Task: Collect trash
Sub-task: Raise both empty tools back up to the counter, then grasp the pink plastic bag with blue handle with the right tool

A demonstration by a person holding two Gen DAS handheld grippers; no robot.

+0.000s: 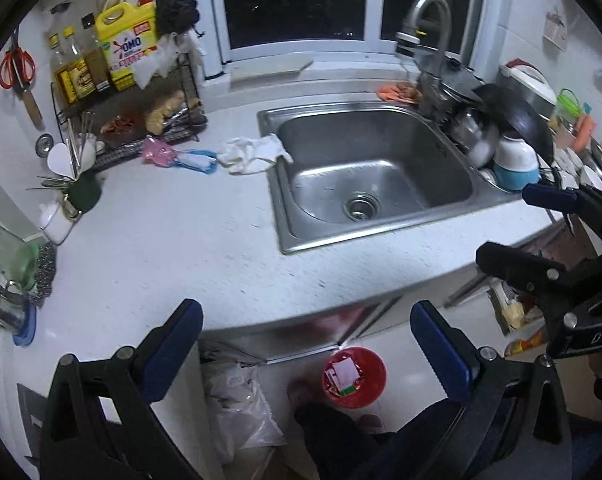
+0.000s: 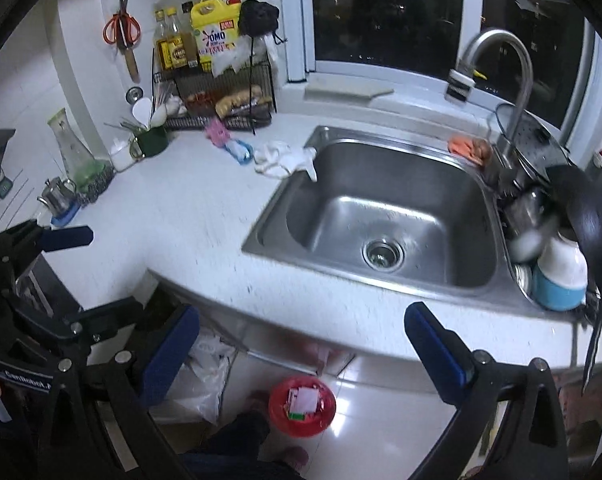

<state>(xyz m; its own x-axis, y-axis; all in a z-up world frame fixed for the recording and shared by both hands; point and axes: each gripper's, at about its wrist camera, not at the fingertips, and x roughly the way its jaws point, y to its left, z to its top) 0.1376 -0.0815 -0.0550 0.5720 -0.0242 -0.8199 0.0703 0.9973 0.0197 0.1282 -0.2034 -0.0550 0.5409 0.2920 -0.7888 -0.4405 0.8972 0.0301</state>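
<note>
A red trash bin (image 1: 377, 374) (image 2: 279, 406) stands on the floor below the counter edge, with paper wrappers (image 1: 343, 372) (image 2: 305, 400) inside. On the counter, a crumpled white rag (image 1: 253, 154) (image 2: 283, 158) hangs over the sink's left rim. Beside it lie a pink wrapper (image 1: 159, 152) (image 2: 215, 132) and a blue one (image 1: 199, 160) (image 2: 241, 150). My left gripper (image 1: 307, 354) (image 2: 97, 276) hangs open and empty high above the bin. My right gripper (image 2: 305, 356) (image 1: 533, 228) is beside it, wide open, nothing between its fingers.
The steel sink (image 1: 285, 236) (image 2: 261, 240) has a tall faucet (image 1: 437, 40) (image 2: 517, 92). Dishes and a black pan (image 1: 517, 120) (image 2: 589, 232) crowd its right side. A wire rack with bottles (image 1: 101, 64) (image 2: 205, 48) stands back left. A clear plastic bag (image 1: 241, 408) (image 2: 205, 376) and a person's foot (image 1: 301, 390) are by the bin.
</note>
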